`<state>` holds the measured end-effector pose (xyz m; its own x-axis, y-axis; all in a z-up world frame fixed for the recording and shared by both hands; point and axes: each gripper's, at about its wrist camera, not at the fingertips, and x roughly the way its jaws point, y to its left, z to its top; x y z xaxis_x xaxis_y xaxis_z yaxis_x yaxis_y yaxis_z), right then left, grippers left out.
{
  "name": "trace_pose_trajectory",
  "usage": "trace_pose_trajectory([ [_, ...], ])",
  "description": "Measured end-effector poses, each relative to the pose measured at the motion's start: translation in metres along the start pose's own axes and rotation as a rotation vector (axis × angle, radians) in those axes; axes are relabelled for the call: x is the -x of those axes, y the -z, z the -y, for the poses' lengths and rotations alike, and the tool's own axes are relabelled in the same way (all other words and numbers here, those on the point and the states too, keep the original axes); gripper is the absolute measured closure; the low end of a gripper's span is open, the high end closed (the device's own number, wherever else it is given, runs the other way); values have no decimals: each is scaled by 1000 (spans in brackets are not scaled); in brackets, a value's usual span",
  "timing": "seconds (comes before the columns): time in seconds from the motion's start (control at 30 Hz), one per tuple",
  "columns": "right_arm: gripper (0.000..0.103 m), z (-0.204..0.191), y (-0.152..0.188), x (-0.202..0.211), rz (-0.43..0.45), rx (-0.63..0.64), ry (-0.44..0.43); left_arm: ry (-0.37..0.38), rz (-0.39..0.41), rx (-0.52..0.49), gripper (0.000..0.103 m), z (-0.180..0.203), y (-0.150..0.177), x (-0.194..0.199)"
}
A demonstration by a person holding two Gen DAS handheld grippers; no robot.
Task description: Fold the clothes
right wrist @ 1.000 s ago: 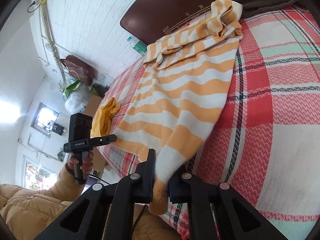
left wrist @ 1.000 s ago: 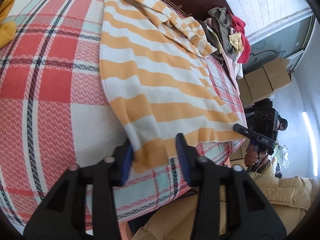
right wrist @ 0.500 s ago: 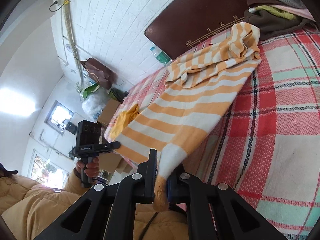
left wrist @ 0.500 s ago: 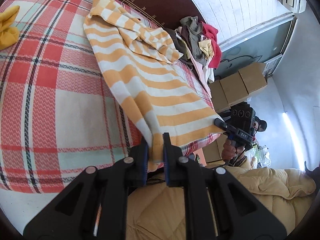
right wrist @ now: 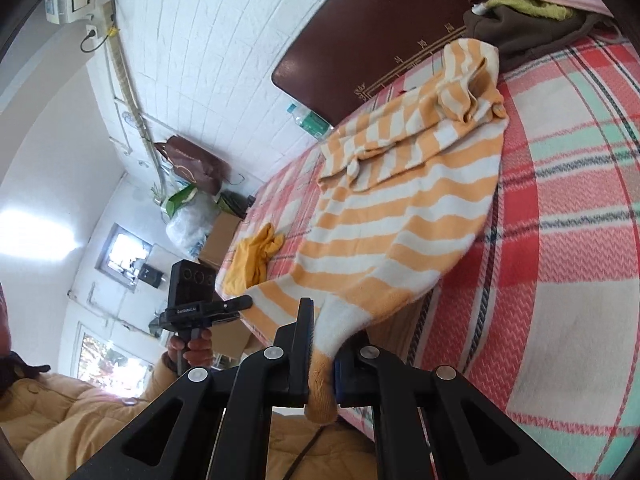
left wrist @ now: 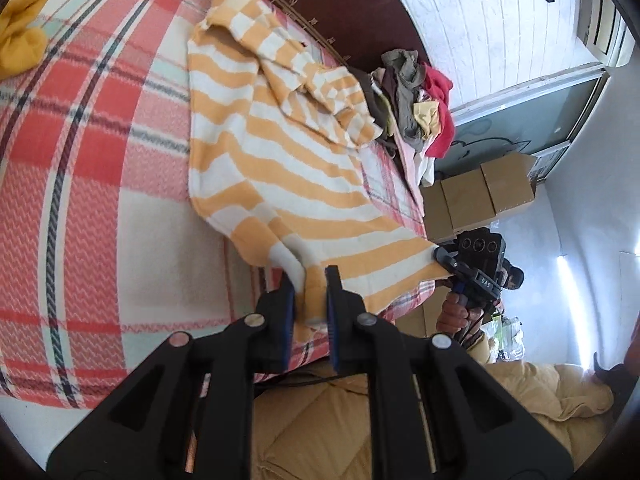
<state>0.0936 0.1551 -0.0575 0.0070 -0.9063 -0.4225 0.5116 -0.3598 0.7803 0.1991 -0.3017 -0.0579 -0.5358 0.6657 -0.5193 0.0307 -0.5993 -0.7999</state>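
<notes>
Sweater point(left wrist: 276, 168) in orange and white stripes lay on the plaid bed point(left wrist: 100, 152), its long axis running straight ahead of the fingers, collar end toward the headboard point(right wrist: 380, 40). Left gripper point(left wrist: 310, 300) and right gripper point(right wrist: 322, 344) each pinched a near hem corner, lifted off the bed's edge.

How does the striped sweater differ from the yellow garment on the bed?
The striped sweater is orange-and-white banded; the yellow garment is plain. The sweater is spread long across the plaid blanket; the yellow garment sits bunched in a small heap. The sweater's near corners are clamped by the left gripper and right gripper; the yellow garment lies untouched. Both lie on the blanket.
</notes>
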Motion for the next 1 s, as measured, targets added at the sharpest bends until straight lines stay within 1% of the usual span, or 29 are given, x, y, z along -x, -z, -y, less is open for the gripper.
trace_pose_trajectory([
  [0.17, 96, -7, -41, -1, 52, 8, -33, 41, 41, -23, 89, 22, -45, 10],
  [0.3, 96, -1, -80, -2, 91, -19, -49, 32, 61, -45, 89, 37, -90, 9],
  [0.47, 95, 19, -132, -6, 128, -78, -39, 23, 62, -29, 89, 37, -144, -5],
  [0.7, 94, 54, -196, -32, 114, -143, 16, -51, 51, 25, 89, 15, -210, -40],
  [0.87, 93, 87, -232, -55, 98, -214, 55, -97, 28, 44, 89, 2, -239, -66],
  [1.0, 90, 108, -246, -75, 55, -246, 113, -162, 24, 52, 89, -6, -256, -82],
])
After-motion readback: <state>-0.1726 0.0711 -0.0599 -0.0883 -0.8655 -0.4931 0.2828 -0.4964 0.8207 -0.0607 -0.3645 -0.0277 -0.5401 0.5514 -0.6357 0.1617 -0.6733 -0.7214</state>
